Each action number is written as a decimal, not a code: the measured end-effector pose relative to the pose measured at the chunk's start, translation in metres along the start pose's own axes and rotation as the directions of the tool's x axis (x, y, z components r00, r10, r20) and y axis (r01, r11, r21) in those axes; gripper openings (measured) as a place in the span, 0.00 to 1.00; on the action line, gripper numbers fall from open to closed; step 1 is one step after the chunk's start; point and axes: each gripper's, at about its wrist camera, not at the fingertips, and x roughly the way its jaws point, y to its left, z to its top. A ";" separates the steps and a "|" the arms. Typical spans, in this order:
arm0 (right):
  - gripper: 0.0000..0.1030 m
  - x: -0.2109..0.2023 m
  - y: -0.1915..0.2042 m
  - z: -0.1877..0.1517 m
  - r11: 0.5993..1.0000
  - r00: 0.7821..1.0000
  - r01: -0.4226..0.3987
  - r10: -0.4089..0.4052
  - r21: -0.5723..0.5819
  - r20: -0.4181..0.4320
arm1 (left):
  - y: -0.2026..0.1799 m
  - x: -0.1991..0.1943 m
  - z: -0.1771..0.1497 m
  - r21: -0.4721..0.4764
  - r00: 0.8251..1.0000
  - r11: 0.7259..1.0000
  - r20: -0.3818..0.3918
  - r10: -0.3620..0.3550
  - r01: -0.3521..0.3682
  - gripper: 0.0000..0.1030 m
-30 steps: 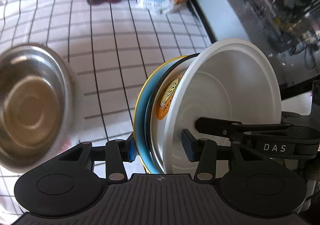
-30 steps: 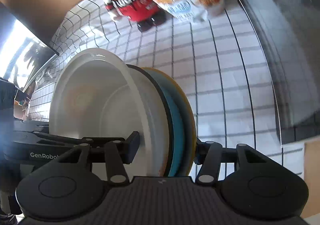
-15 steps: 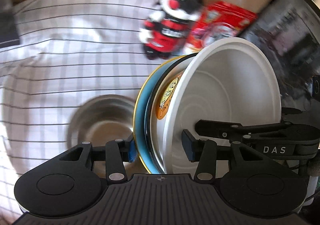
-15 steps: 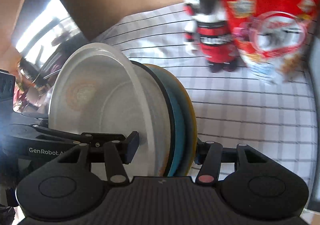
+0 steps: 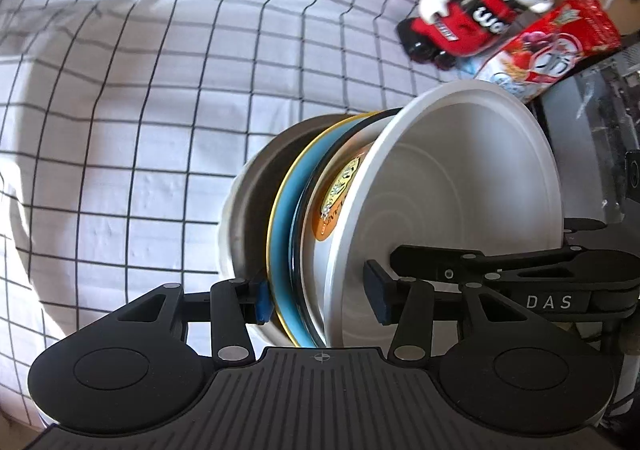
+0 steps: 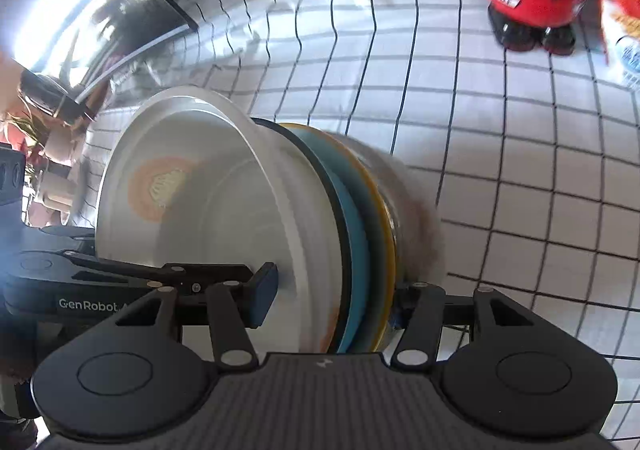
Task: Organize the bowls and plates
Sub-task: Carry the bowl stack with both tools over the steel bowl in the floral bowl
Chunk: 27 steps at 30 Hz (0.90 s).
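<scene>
A stack of a white bowl (image 5: 460,185), a black-rimmed plate with an orange logo (image 5: 336,201) and a blue plate with a yellow rim (image 5: 284,234) hangs on edge between both grippers. My left gripper (image 5: 320,296) is shut on one side of the stack. My right gripper (image 6: 332,302) is shut on the opposite side, one finger inside the white bowl (image 6: 208,209), the other behind the blue plate (image 6: 356,250). A steel bowl (image 5: 248,209) sits on the cloth directly behind the stack, close to the blue plate; in the right wrist view the steel bowl (image 6: 420,217) is blurred.
A white cloth with a black grid (image 5: 140,109) covers the table. A red, white and black toy figure (image 5: 480,5) and a red snack bag (image 5: 548,53) stand at the far right. A dark glossy panel (image 5: 592,137) borders the cloth beyond them.
Both grippers carried the stack sideways across the cloth. The steel bowl, first apart at the left, now lies right behind the blue plate. The toy and bag shifted toward the right.
</scene>
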 end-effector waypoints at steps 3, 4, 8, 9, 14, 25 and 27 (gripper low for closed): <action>0.53 0.007 0.002 0.002 1.000 1.000 0.007 -0.007 -0.004 -0.009 | 0.013 0.003 0.003 -0.020 1.000 1.000 0.002 -0.021 0.021 0.46; 0.53 0.008 0.002 0.004 1.000 1.000 0.009 -0.009 -0.007 -0.009 | 0.016 0.003 0.005 -0.025 1.000 0.999 0.003 -0.030 0.030 0.45; 0.53 0.011 0.003 0.009 0.999 1.000 0.028 -0.029 -0.025 -0.013 | 0.016 0.004 0.009 -0.010 0.999 0.999 0.004 -0.036 0.036 0.45; 0.53 0.011 0.003 0.010 0.999 0.999 0.030 -0.030 -0.028 -0.015 | 0.015 0.005 0.011 0.003 0.999 0.999 0.001 -0.033 0.033 0.45; 0.53 0.010 0.000 0.013 0.999 0.999 0.044 -0.045 -0.026 -0.031 | 0.016 0.007 0.017 0.034 0.999 0.999 -0.030 -0.012 0.013 0.34; 0.47 0.007 -0.006 0.008 1.000 0.997 0.002 -0.003 -0.010 -0.081 | 0.024 0.001 0.017 0.038 0.998 0.999 -0.049 -0.028 0.030 0.25; 0.47 0.004 -0.005 0.006 1.000 0.997 -0.001 0.000 -0.012 -0.081 | 0.024 0.001 0.016 0.035 0.998 0.999 -0.048 -0.029 0.031 0.24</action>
